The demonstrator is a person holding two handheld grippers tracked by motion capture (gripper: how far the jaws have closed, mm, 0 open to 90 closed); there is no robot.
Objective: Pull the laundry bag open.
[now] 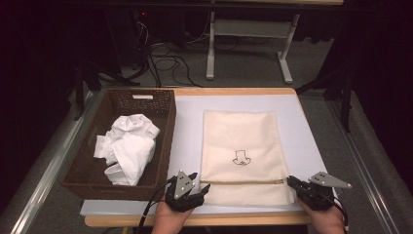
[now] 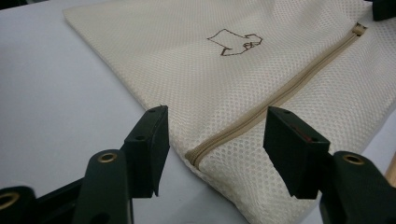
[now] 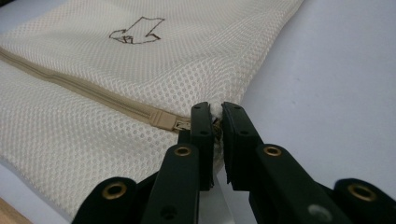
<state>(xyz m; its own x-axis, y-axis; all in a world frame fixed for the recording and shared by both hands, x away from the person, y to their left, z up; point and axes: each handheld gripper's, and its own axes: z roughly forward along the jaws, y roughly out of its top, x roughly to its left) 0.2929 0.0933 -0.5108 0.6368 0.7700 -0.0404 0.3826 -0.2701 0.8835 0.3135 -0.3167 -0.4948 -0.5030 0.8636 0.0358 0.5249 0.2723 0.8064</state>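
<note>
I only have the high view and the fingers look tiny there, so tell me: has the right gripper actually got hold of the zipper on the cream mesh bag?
Observer: Yes. The right gripper is shut on the zipper pull at the edge of the cream mesh laundry bag.
Operator: And the left one?
Observer: The left gripper is open, with its fingers either side of the tan zipper at its other end, not pressing.
Operator: Has the zipper opened at all?
Observer: No, it looks closed along its whole length.

Cream mesh bag [image 1: 238,146], brown outline print, tan zipper [image 2: 275,95]
</note>
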